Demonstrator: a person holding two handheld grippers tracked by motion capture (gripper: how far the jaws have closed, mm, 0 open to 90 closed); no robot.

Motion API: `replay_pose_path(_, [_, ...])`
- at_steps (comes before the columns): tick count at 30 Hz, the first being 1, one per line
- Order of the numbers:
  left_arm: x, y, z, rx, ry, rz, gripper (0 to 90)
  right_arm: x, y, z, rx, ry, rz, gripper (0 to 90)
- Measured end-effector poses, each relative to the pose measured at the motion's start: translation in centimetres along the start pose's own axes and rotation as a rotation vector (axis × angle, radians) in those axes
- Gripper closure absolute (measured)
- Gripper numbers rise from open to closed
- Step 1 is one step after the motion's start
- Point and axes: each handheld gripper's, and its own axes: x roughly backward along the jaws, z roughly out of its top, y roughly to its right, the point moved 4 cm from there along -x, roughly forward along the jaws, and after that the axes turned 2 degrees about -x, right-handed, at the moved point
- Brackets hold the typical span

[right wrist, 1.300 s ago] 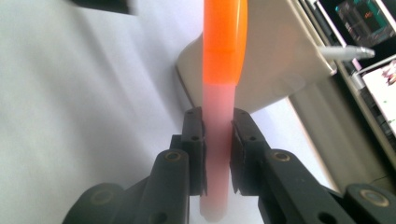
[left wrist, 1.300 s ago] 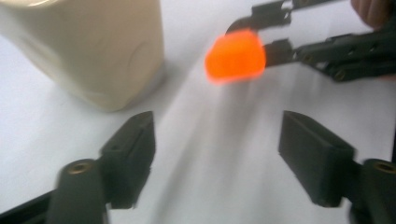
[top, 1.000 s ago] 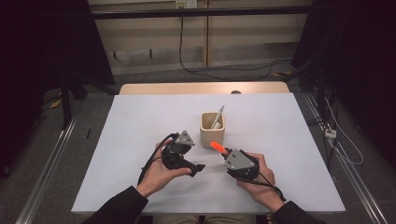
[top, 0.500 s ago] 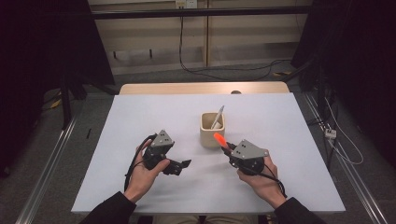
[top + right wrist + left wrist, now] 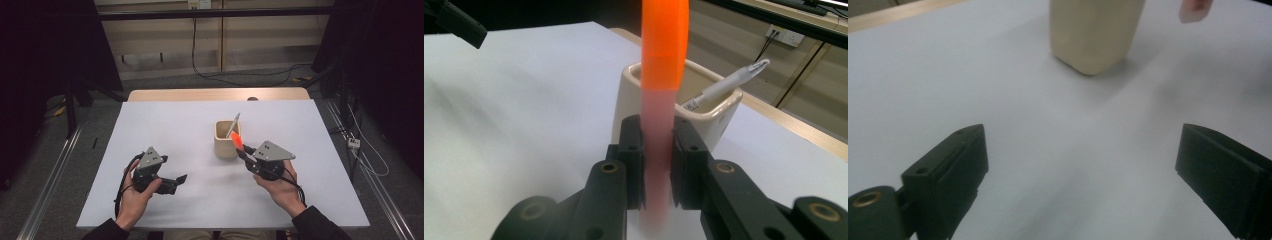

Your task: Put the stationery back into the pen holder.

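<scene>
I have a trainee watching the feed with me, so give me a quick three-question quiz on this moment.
1. True or false: the right gripper is shut on the orange marker.
2. What already stands in the cup? A) a white pen B) scissors C) a spoon
3. How does the left gripper stand, and is anything between its jaws?

Key:
1. True. Its jaws clamp the marker's pale barrel, the orange cap pointing towards the cup.
2. A. The white pen leans against the cup's rim.
3. Open, jaws wide apart over the bare table, with nothing between them.
</scene>
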Motion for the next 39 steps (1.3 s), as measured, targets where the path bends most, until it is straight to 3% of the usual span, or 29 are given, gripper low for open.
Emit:
replay_pose_path(6, [1.1, -0.5, -1.1, 0.043, 0.02, 0.032, 6.2, -0.1, 0.5, 1.0, -0.033, 0.015, 0.007, 78.2])
replay_pose_path(9, [1.6, 0.0, -1.7, 0.02, 0.002, 0.038, 6.2, -0.2, 0.8, 1.7, -0.057, 0.033, 0.006, 78.2])
replay_pose_path(12, [2.1, 0.4, -2.5, 0.023, 0.002, 0.034, 6.2, -0.4, 1.2, 2.6, -0.077, 0.053, 0.013, 78.2])
replay_pose_path(15, [2.2, 0.0, -3.3, 0.056, 0.015, 0.048, 6.2, -0.6, 1.5, 3.5, -0.107, 0.076, 0.023, 78.1])
replay_pose_path(18, [2.2, -0.4, -3.6, 0.102, 0.015, 0.032, 6.2, -0.8, 1.8, 4.2, -0.121, 0.092, 0.025, 78.2])
replay_pose_path(22, [2.3, -0.6, -3.9, 0.095, 0.031, 0.047, 6.2, -1.0, 2.0, 5.1, -0.132, 0.114, 0.03, 78.1])
replay_pose_path(24, [2.3, -0.7, -4.2, 0.119, 0.028, 0.044, 6.2, -1.1, 2.1, 5.5, -0.133, 0.12, 0.035, 78.1])
replay_pose_path(28, [2.1, -1.4, -4.9, 0.148, 0.019, 0.079, 6.2, -1.5, 2.4, 5.8, -0.166, 0.133, 0.05, 78.1])
replay_pose_path(31, [1.8, -1.6, -5.3, 0.177, 0.011, 0.066, 6.2, -1.8, 2.7, 6.0, -0.183, 0.142, 0.046, 78.1])
replay_pose_path(39, [1.5, -0.2, -4.8, 0.124, 0.014, 0.027, 6.2, -3.1, 3.8, 6.7, -0.208, 0.15, 0.03, 78.2])
